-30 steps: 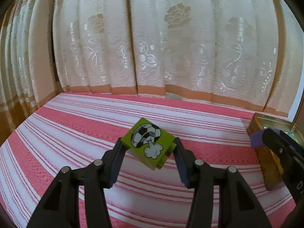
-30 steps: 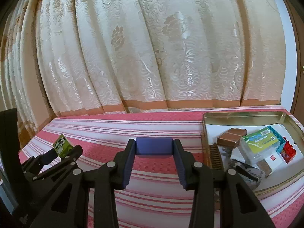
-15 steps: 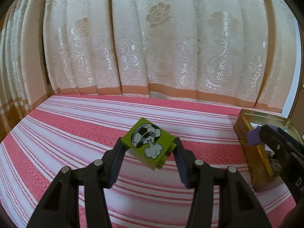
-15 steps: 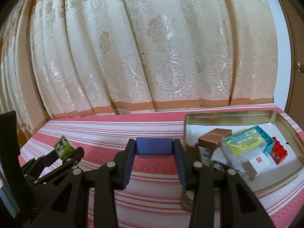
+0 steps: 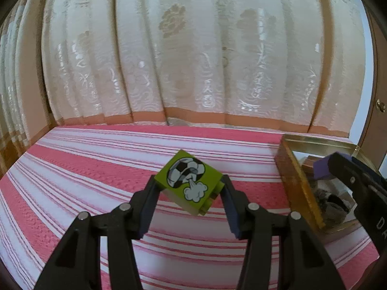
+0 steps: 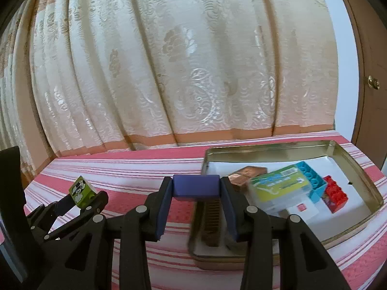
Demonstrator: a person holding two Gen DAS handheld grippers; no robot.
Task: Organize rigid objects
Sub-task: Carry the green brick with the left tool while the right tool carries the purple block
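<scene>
My left gripper [image 5: 189,187] is shut on a green brick [image 5: 188,181] with a football picture, held tilted above the striped cloth. It also shows at the left of the right wrist view [image 6: 83,197], brick [image 6: 81,191] in its jaws. My right gripper [image 6: 196,189] is shut on a dark blue block [image 6: 196,188], held over the near left corner of the gold tin [image 6: 266,146]. The right gripper shows in the left wrist view [image 5: 338,169], at the tin [image 5: 297,188], with the blue block [image 5: 323,168] in it.
The tin holds a copper-brown box [image 6: 246,172], a clear box with a green label [image 6: 280,188], a turquoise brick [image 6: 312,181], a red brick [image 6: 336,194] and a comb-like item [image 6: 212,217]. A cream curtain [image 6: 181,72] hangs behind. A wooden door [image 6: 372,84] stands right.
Both grippers have moved right toward the tin with their loads. The blue block is now over the tin's near left corner. The green brick is closer to the tin.
</scene>
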